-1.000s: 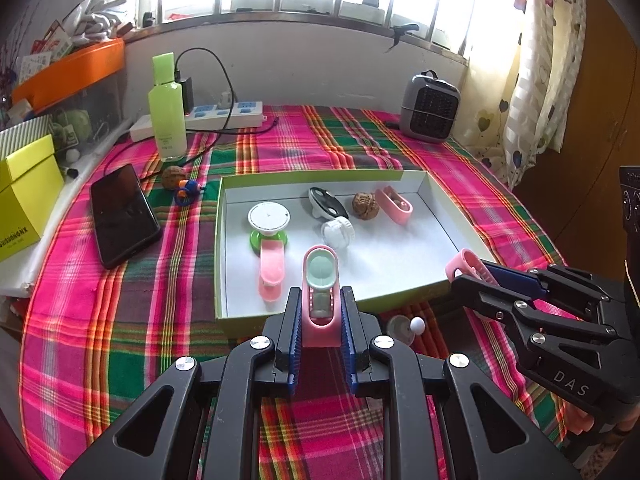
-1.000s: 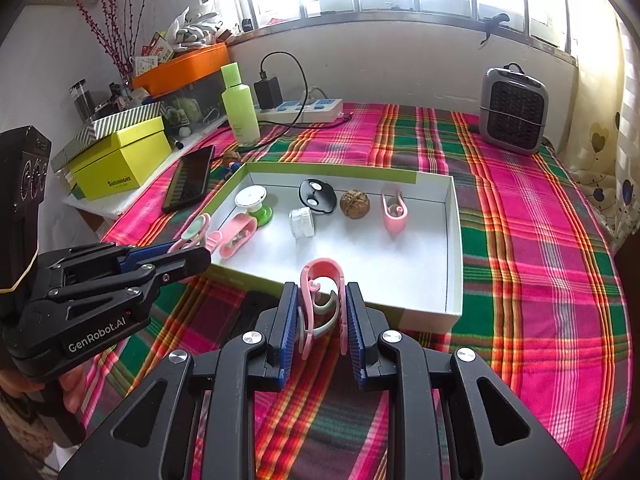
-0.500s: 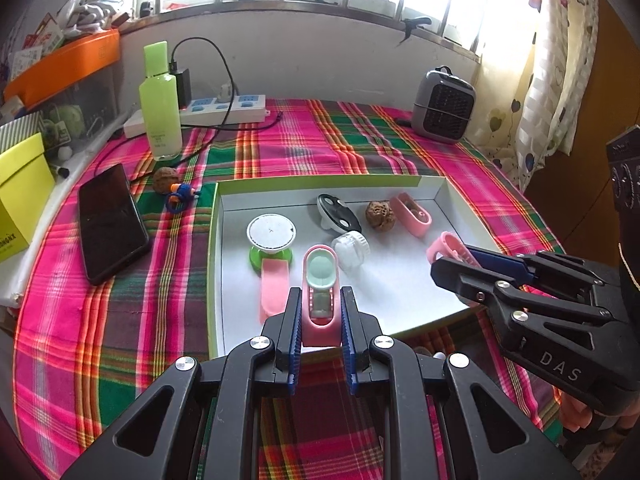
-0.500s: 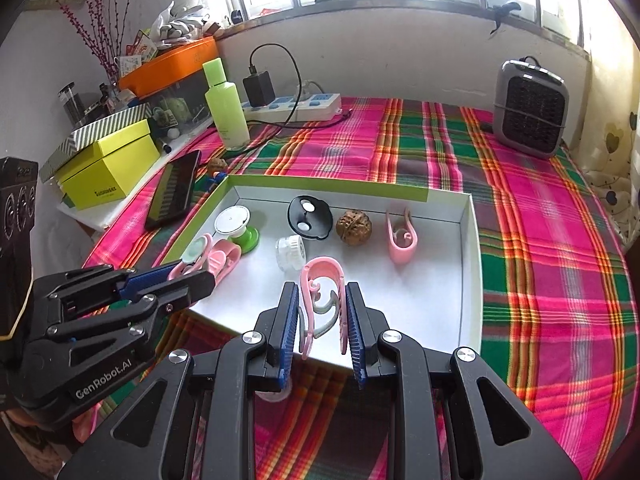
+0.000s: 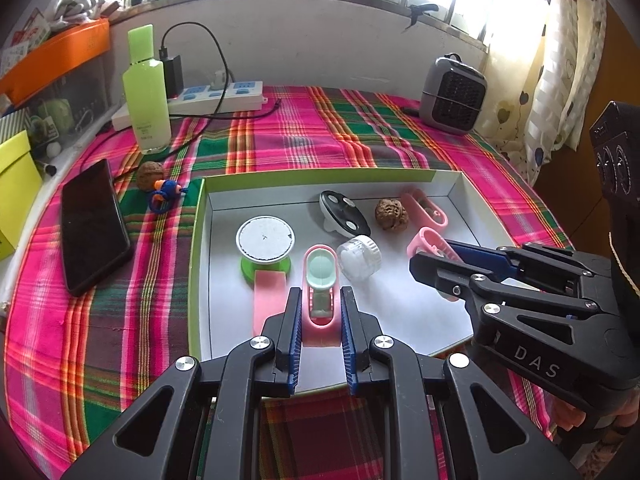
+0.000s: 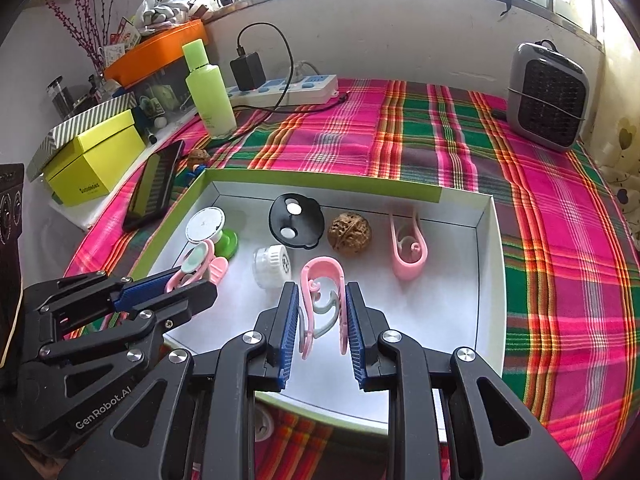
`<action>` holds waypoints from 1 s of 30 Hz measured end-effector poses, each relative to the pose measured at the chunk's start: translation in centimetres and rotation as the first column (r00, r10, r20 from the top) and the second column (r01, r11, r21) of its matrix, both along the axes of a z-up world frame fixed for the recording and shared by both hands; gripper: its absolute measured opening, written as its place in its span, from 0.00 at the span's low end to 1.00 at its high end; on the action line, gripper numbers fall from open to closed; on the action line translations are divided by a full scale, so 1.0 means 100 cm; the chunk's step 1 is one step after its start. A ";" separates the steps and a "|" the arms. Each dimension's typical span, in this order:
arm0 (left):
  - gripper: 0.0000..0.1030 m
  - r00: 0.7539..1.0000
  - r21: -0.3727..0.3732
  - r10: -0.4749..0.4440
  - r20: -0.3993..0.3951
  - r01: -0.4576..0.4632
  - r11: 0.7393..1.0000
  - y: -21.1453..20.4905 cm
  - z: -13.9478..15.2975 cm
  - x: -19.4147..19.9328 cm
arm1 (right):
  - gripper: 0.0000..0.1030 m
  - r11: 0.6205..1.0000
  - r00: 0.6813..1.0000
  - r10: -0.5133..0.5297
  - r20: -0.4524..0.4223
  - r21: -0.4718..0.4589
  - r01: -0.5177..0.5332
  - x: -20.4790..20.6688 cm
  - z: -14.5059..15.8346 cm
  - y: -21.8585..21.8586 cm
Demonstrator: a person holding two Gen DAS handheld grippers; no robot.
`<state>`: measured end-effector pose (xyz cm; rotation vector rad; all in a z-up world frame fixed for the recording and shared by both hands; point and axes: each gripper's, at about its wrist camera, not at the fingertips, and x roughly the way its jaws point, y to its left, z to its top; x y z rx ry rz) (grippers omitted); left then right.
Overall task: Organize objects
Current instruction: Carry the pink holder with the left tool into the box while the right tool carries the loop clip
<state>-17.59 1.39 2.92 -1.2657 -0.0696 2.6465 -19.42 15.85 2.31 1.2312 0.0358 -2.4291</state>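
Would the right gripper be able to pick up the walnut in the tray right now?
Probably not yet: the right gripper is shut on a pink clip. The walnut lies uncovered just ahead.

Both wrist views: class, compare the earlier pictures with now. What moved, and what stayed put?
Both grippers carried their pink clips forward from the tray's near edge to over its floor: left gripper, right gripper. Neither let go. The white tray and walnut stayed put.

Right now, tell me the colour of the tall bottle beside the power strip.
Light green, cap included. The bottle shows best in the right wrist view.
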 end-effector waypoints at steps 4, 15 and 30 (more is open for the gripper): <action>0.16 1.000 -0.007 0.003 0.015 -0.003 1.000 0.000 -0.004 -0.005 | 0.24 1.000 1.000 0.007 0.006 0.007 -0.007 -0.003 -0.002 -0.003; 0.16 1.000 -0.020 0.006 0.019 -0.006 1.000 0.002 -0.009 -0.012 | 0.24 1.000 1.000 0.006 0.017 0.022 -0.007 -0.010 -0.009 -0.006; 0.16 1.000 -0.029 0.001 0.014 0.000 1.000 0.005 -0.010 -0.014 | 0.24 0.999 0.999 0.007 0.034 0.034 -0.009 -0.016 -0.016 -0.011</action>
